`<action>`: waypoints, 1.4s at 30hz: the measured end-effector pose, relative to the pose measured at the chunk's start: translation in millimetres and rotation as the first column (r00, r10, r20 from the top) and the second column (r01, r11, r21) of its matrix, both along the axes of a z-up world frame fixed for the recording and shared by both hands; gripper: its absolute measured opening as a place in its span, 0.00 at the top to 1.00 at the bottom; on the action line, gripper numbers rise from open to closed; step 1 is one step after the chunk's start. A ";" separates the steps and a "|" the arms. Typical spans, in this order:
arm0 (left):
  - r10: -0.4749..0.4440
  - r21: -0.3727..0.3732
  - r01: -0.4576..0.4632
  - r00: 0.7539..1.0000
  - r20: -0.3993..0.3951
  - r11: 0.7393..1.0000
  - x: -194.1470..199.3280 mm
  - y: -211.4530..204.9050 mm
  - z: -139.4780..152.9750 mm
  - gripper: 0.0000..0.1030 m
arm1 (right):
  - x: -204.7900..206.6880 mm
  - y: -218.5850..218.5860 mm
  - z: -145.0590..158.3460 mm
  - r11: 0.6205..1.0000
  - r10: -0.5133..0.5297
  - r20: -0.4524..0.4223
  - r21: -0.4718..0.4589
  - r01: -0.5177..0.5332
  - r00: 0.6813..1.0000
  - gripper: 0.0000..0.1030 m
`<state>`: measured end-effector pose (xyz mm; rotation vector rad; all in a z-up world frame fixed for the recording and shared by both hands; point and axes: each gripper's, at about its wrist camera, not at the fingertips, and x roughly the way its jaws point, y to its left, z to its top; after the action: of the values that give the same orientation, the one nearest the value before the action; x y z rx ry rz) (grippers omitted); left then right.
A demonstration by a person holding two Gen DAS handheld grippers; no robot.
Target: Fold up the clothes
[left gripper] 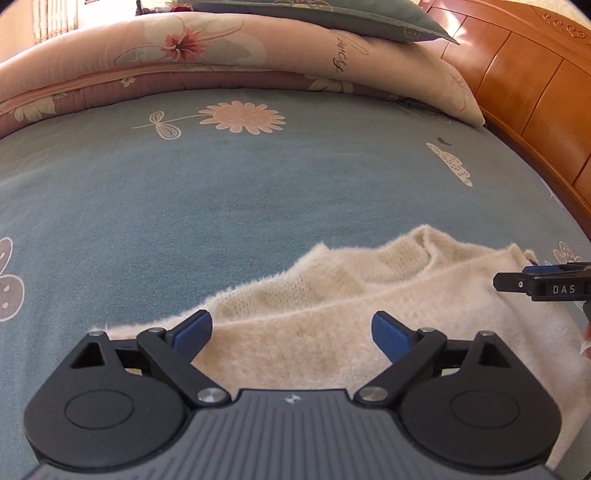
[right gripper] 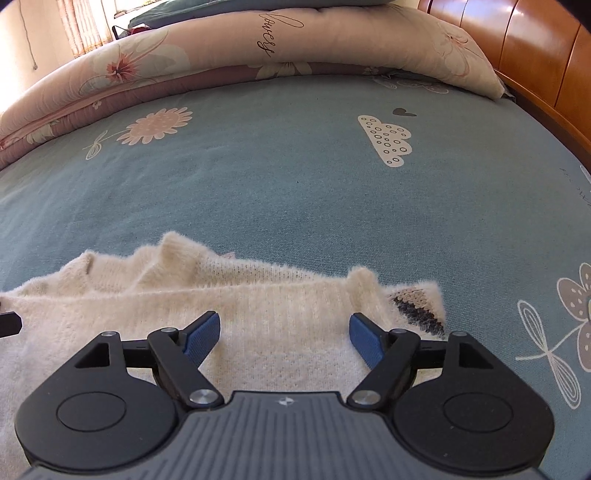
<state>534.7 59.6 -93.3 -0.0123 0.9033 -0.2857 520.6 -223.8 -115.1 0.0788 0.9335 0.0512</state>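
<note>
A fluffy cream knitted sweater (left gripper: 332, 295) lies folded on the blue bed sheet (left gripper: 184, 203). In the left wrist view my left gripper (left gripper: 291, 328) hovers over the sweater's left part, open, blue pads wide apart and nothing between them. The right gripper's black side (left gripper: 546, 286) pokes in at the right edge there. In the right wrist view my right gripper (right gripper: 284, 332) is open above the sweater (right gripper: 258, 306), with only the knit lying flat below it. A corner with a grey and black pattern (right gripper: 417, 306) sticks out at the sweater's right.
A rolled floral quilt (left gripper: 221, 55) and a grey-green pillow (left gripper: 332, 14) lie along the far side of the bed. An orange wooden headboard (left gripper: 535, 92) runs along the right. The sheet (right gripper: 295, 166) carries flower and cloud prints.
</note>
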 end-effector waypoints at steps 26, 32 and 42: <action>0.066 0.013 -0.066 0.998 -0.003 0.998 -10.2 16.7 -9.5 0.10 | 60.5 74.4 -23.2 0.962 0.265 -0.026 0.069 -0.263 0.964 0.03; 0.073 0.021 -0.074 0.997 0.019 0.997 -20.3 21.6 0.1 0.10 | 56.3 78.6 -2.6 0.959 0.257 -0.020 0.130 -0.252 0.966 0.04; 0.090 0.018 -0.090 0.996 -0.008 0.996 -34.9 30.4 -2.6 0.10 | 61.2 97.6 -9.3 0.957 0.270 -0.039 0.117 -0.264 0.962 0.01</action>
<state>499.8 90.0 -95.9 -0.0382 0.9116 -0.1944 581.8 -126.1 -124.4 0.0562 0.9912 0.3533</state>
